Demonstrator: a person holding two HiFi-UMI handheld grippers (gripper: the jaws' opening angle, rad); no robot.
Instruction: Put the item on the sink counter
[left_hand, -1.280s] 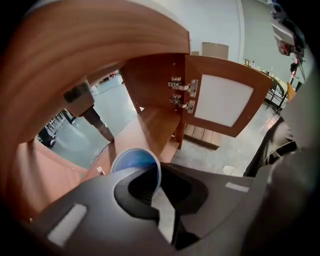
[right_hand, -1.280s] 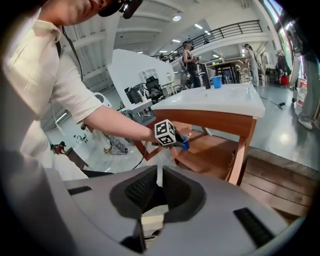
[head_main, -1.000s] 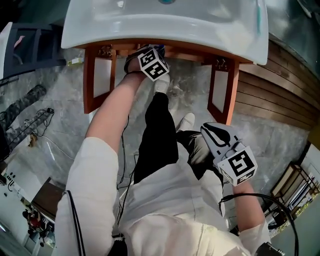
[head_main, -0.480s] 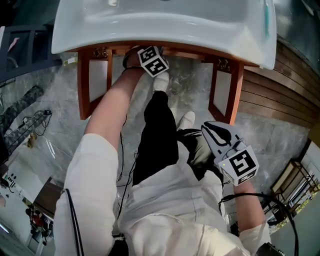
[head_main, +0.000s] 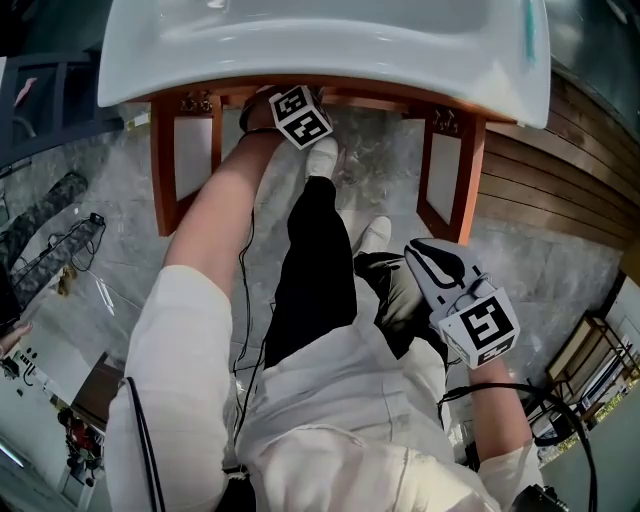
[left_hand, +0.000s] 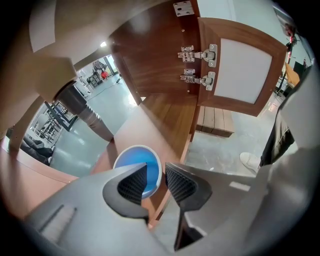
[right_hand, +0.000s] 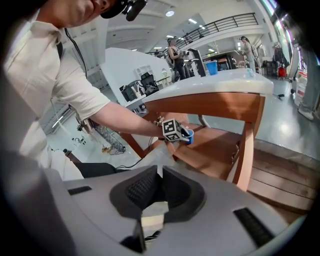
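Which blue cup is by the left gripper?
The cup on the wooden shelf; the jaws of the left gripper, just opening, straddle its rim. The other cup stands on the white counter.

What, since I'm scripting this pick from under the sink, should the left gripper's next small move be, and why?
Probably close the left gripper on the blue cup. Its jaws have just been opening and stand apart, the cup's rim in the gap, not yet clamped. The cup sits on the wooden shelf under the sink, so it needs gripping before any lift.
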